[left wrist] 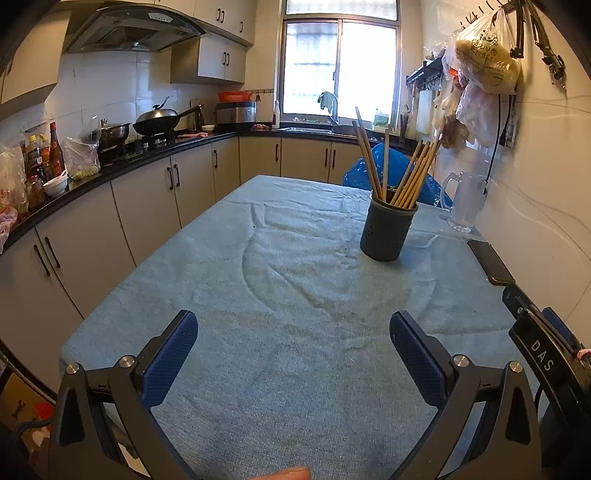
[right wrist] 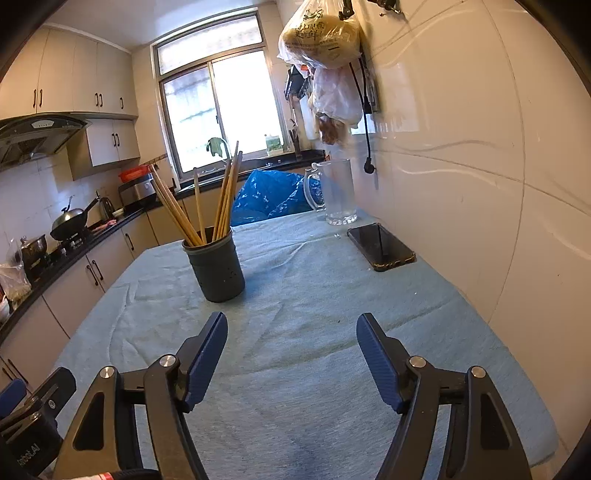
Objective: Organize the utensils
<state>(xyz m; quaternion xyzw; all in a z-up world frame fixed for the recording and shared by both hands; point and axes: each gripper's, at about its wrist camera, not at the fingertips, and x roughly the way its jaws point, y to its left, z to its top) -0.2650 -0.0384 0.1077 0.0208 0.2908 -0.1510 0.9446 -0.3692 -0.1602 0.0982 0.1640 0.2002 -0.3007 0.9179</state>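
Note:
A dark round holder point(left wrist: 388, 230) point(right wrist: 216, 267) stands upright on the blue tablecloth point(left wrist: 288, 295) point(right wrist: 306, 332). Several wooden chopsticks point(left wrist: 404, 177) point(right wrist: 201, 206) lean out of it in all directions. My left gripper point(left wrist: 293, 328) hovers low over the cloth near the table's front, open, nothing between its blue pads. My right gripper point(right wrist: 291, 328) is open too, a short way in front of the holder and slightly to its right, with bare cloth between its fingers. Part of the right gripper's black body shows at the right edge of the left wrist view.
A glass mug point(left wrist: 465, 201) point(right wrist: 334, 192) and a black phone point(left wrist: 489, 260) point(right wrist: 380, 247) lie by the white wall on the right. A blue plastic bag point(right wrist: 273, 192) sits behind the table. Plastic bags point(right wrist: 321, 33) hang on the wall above. Kitchen counter with wok point(left wrist: 162, 122) runs along the left.

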